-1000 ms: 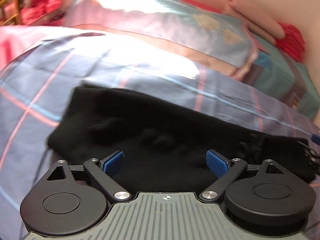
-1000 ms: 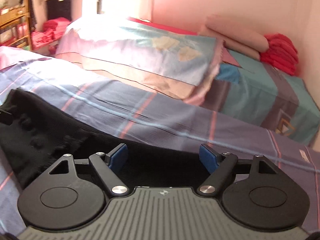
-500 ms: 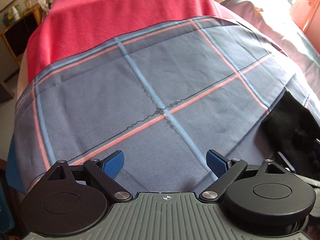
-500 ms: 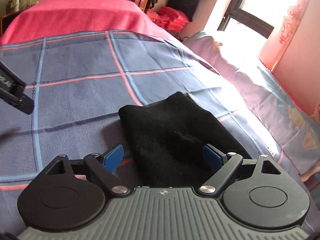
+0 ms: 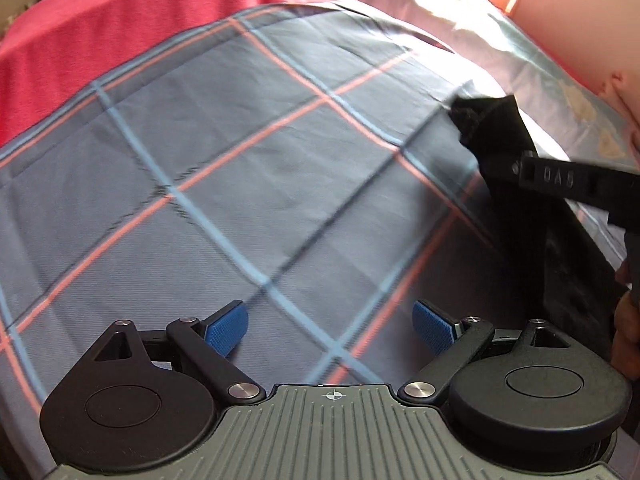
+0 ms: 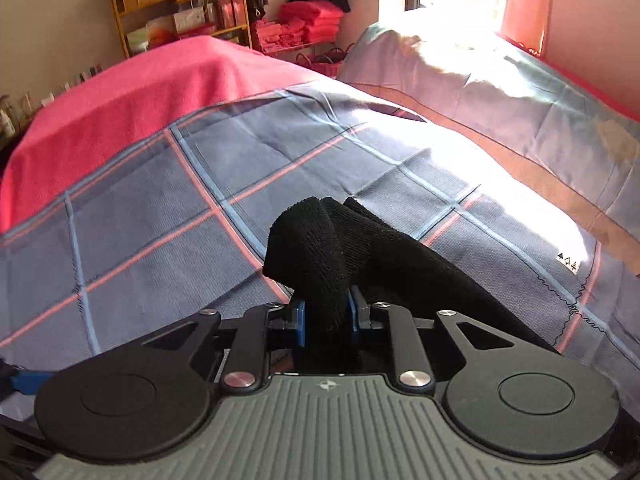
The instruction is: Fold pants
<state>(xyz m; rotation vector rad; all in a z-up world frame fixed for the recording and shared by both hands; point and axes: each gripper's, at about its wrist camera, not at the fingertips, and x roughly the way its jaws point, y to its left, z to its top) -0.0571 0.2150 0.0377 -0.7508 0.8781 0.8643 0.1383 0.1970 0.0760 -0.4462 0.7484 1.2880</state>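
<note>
Surface: checked bedsheet [image 6: 168,208], pink blanket [image 6: 132,84] beyond.
Pants: black pants [image 6: 320,240] on sheet, end bunched.
Right gripper [image 6: 325,316]: closing, clamped on bunched end.
Left gripper [image 5: 328,326]: apart, empty, beside pants.
Progress: early; fold not yet laid.

Ahead of your left gripper [image 5: 330,326] the checked sheet [image 5: 240,168] lies bare and flat, so you have free passage forward and to the left across it, up to the pink blanket [image 5: 120,12]. On your right the way is blocked: the black pants [image 5: 520,184] rise off the sheet, pinched between the closing jaws of your right gripper [image 6: 325,314], whose finger crosses that edge of the left wrist view. Past the pants, a pale quilted bedspread [image 6: 500,92] humps up. Beyond the blanket, a shelf [image 6: 180,4] and stacked red towels [image 6: 308,20] close off the far end.
</note>
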